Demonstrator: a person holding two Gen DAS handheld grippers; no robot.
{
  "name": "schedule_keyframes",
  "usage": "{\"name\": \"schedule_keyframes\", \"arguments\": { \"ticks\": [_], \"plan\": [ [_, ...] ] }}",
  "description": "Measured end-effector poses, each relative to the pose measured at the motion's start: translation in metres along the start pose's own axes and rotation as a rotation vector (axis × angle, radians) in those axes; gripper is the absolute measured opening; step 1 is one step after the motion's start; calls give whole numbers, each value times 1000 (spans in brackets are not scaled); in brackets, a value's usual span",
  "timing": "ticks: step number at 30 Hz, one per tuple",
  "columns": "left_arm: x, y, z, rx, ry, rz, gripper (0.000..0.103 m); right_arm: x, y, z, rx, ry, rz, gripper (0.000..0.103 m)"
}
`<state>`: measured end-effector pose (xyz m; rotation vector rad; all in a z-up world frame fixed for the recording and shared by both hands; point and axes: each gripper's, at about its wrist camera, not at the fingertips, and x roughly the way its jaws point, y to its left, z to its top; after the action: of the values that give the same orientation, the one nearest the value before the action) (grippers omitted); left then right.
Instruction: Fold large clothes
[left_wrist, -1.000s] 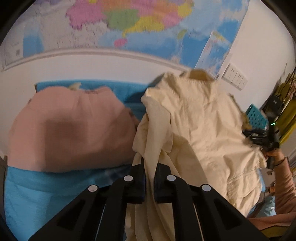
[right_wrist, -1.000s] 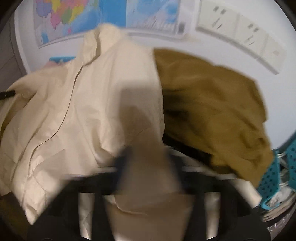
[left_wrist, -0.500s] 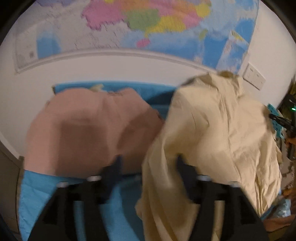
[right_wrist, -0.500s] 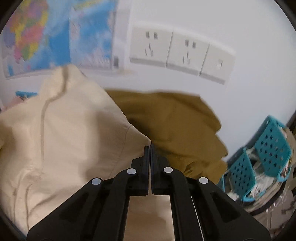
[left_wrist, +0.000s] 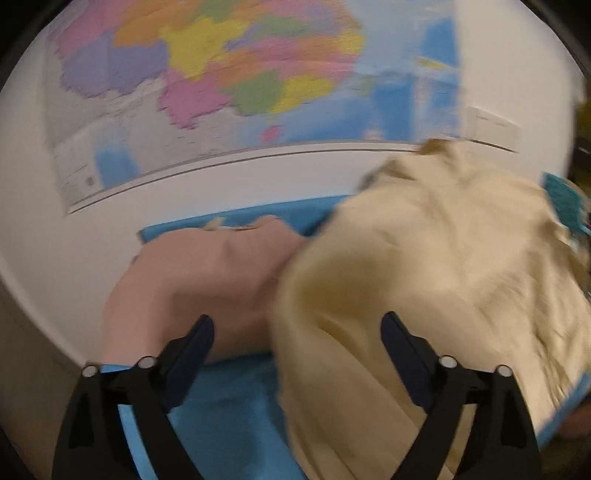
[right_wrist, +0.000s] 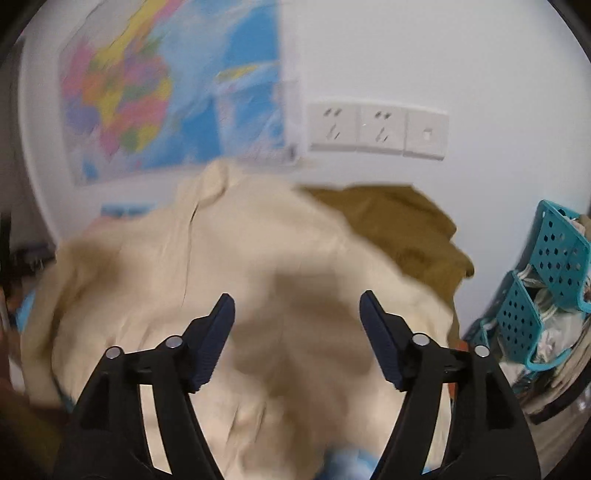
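In the left wrist view our left tool stands wide apart, its jaws having just been opening, gripping nothing; the cream garment lies below them, filling the right half of the frame on the blue-covered table. A pink garment sits at centre left, touching the cream one. In the right wrist view our right tool has likewise just spread its jaws, nothing pinched, over the cream cloth at centre. A brown garment lies at its upper right, teal baskets at the right edge.
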<state>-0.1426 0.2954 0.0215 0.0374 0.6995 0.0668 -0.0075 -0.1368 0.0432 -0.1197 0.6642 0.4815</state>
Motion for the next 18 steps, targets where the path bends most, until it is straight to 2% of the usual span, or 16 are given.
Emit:
{"name": "schedule_keyframes", "arguments": {
  "ticks": [2, 4, 6, 8, 9, 10, 12, 15, 17, 18],
  "plan": [
    [-10, -8, -14, -6, 47, -80, 89, -5, 12, -20, -4, 13, 35, 77],
    [-15, -20, -32, 5, 84, -127, 89, -4, 22, -32, -5, 29, 65, 77],
    [-19, -39, -57, 56, 123, -125, 88, 2, 30, -41, 1, 42, 96, 77],
    [-15, -52, -74, 107, 169, -87, 63, 11, 35, -45, 16, 53, 140, 77],
    [-11, -52, -79, 118, 199, -64, 41, 14, 37, -45, 21, 56, 148, 77],
    [-10, -46, -76, 105, 205, -54, 25, 18, 39, -45, 30, 58, 161, 77],
    [-13, -26, -62, 71, 176, 8, 13, 20, 42, -42, 43, 50, 202, 77],
    [-28, 32, -25, -53, 106, 185, 12, 19, 46, -39, 34, 36, 191, 77],
    [-29, 69, -10, -110, 91, 303, 24, 15, 43, -41, 45, 27, 192, 77],
    [-24, 76, -9, -103, 112, 369, 46, 13, 41, -42, 55, 22, 196, 77]
  ]
}}
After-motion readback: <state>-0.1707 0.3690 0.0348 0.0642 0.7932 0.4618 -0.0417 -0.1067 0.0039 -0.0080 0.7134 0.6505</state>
